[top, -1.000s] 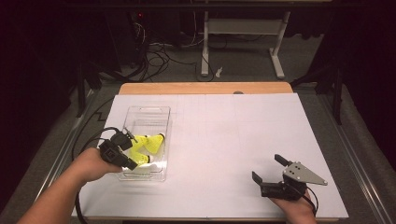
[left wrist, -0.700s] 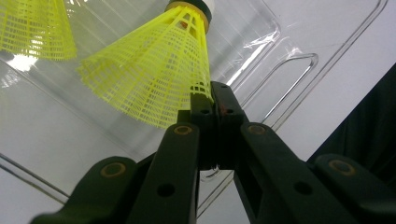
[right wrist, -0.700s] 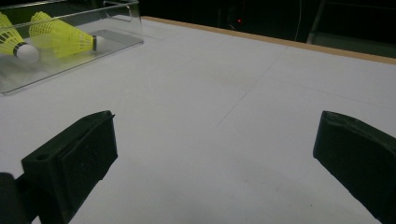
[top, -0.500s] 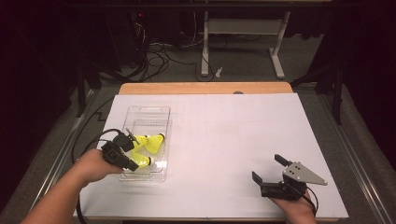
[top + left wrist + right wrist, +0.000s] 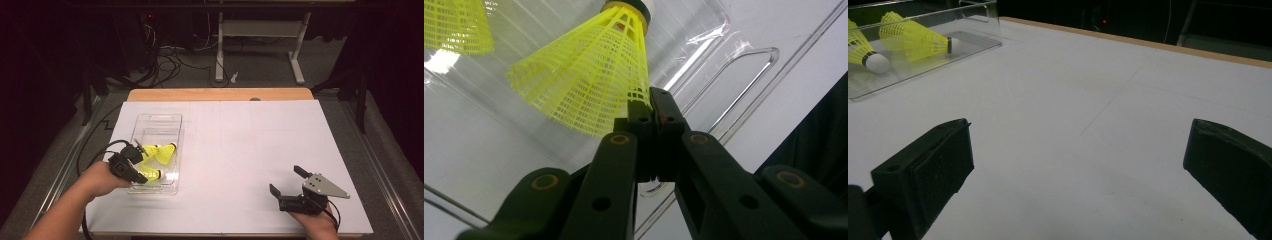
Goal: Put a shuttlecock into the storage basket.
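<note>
1. Over at the near left of the table, your left gripper (image 5: pixel 131 161) sits at the near end of the clear plastic tray (image 5: pixel 159 120), jaws pinched tight on the skirt rim of a yellow shuttlecock (image 5: pixel 589 75).

2. Look along those jaws: the mesh skirt flares toward you and the dark-banded cork points away, so the shuttlecock's long axis runs nearly in line with the gripper, tilted a little to one side.

3. That's the relation your next move turns on, I'd say. You've got it by the thin edge of the skirt, not the cork, so pull back along the axis and it should hold; twist sideways and that light mesh could slip or bend.

4. Two more yellow shuttlecocks lie in the tray beside it: one (image 5: pixel 162 151) just to the right of your jaws, the other (image 5: pixel 148 174) at the near wall.

5. Your right gripper (image 5: pixel 291 186) rests at the near right, well apart from the tray, jaws spread wide with nothing between them but the white table cover (image 5: pixel 1108 100).

6. Left hand is plainly the nearer one; the right would have to cross the whole table to help.
</note>
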